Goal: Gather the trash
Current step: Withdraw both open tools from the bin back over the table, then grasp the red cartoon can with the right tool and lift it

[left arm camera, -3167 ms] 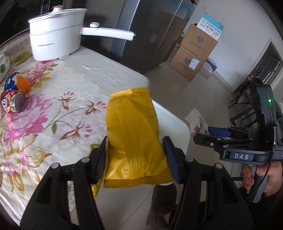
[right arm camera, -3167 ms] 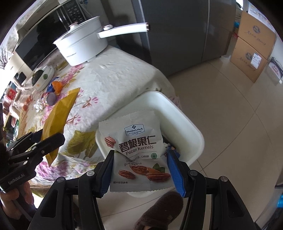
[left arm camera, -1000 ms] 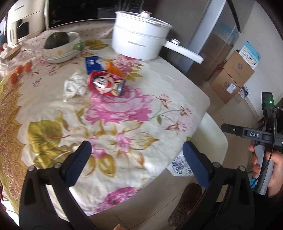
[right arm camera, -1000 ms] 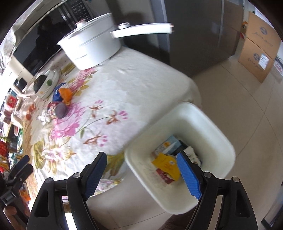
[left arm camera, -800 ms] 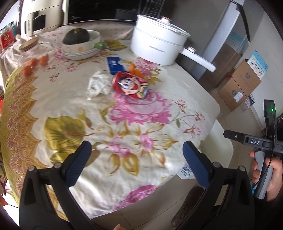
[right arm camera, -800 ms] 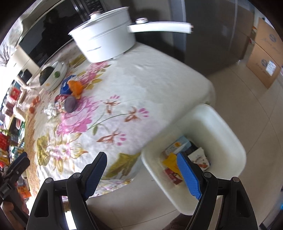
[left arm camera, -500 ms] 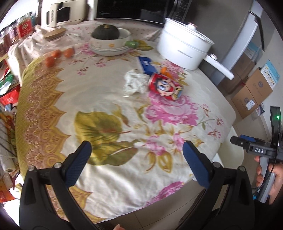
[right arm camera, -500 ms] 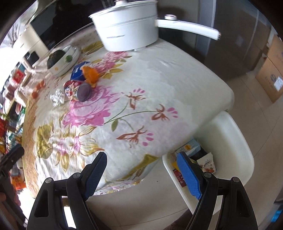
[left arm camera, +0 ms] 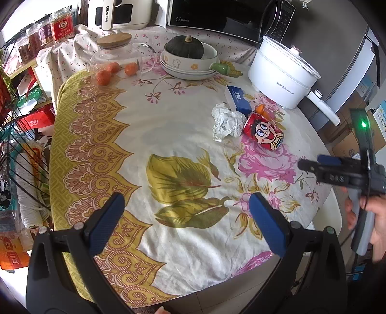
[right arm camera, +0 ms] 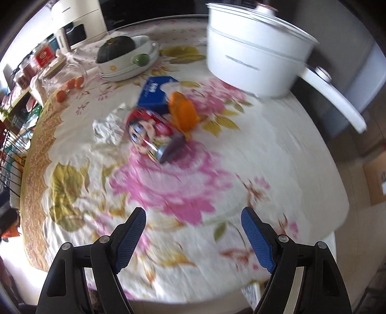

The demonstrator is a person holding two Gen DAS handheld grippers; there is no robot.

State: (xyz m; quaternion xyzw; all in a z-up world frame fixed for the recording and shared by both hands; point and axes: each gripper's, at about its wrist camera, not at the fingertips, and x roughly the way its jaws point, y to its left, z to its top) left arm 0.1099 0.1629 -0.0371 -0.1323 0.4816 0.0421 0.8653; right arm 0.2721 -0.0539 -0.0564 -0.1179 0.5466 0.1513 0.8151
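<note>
Both hand-held grippers, left [left arm camera: 185, 215] and right [right arm camera: 193, 231], gape empty. My right one is nearer the red drink can [right arm camera: 150, 134], lying on its side toward the tabletop's [left arm camera: 168, 135] far right edge.

A bench [left arm camera: 101, 154] draped in a floral cloth with a gold border is filling most of both views. A black microwave [left arm camera: 217, 19] and a cream appliance [left arm camera: 115, 12] are standing along the top edge of the left wrist view. A wire rack [left arm camera: 14, 145] is occupying the left edge. A grey refrigerator [left arm camera: 357, 72] is rising at upper right, with cardboard boxes [left arm camera: 347, 142] sitting below it. Daylight is falling brightly across the cloth.
</note>
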